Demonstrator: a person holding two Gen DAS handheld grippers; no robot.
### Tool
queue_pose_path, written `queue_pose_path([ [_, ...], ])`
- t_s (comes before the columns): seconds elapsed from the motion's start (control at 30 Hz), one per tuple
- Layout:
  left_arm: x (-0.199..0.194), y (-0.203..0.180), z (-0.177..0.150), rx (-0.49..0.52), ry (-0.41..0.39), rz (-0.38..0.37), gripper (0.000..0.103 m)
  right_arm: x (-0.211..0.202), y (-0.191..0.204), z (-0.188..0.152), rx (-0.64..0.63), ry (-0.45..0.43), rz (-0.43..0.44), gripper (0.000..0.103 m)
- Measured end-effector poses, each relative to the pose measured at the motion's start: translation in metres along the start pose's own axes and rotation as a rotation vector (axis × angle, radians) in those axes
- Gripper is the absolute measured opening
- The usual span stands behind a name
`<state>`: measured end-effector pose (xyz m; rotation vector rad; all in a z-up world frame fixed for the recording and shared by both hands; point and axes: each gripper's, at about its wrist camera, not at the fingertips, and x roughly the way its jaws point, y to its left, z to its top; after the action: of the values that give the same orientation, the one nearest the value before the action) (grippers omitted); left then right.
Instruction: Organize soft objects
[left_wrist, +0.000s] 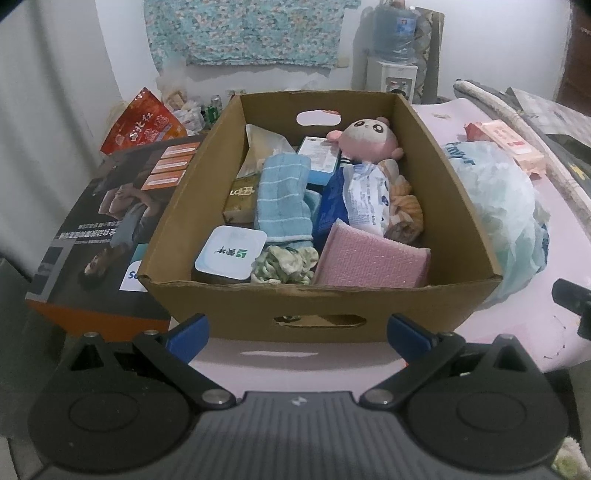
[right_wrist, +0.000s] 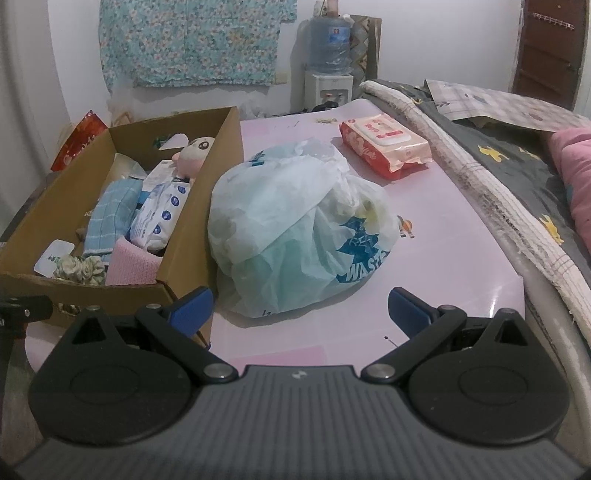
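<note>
Both your left claw (left_wrist: 297, 332) and right claw (right_wrist: 300, 308) hang wide open, empty. Towel (left_wrist: 282, 197), plush doll (left_wrist: 369, 138) and pink sponge (left_wrist: 371, 258) lie in the cardboard box (left_wrist: 317, 306). Plastic bag (right_wrist: 299, 229) sits on the surface just beside it; sorting looks barely begun.

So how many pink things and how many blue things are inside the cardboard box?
Pink: 2, the plush doll and the pink sponge pad.
Blue: 2, the striped blue towel and the dark blue packet.
Total: 4 in the cardboard box.
</note>
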<state>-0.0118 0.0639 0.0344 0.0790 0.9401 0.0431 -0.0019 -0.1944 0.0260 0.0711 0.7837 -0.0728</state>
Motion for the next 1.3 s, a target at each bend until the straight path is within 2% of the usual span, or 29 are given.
queue_pose_path([
  [1.3, 0.015, 0.005, -0.006, -0.028, 0.056, -0.006, 0.103, 0.012, 0.009, 0.0, -0.034, 0.054, 0.025, 0.102],
])
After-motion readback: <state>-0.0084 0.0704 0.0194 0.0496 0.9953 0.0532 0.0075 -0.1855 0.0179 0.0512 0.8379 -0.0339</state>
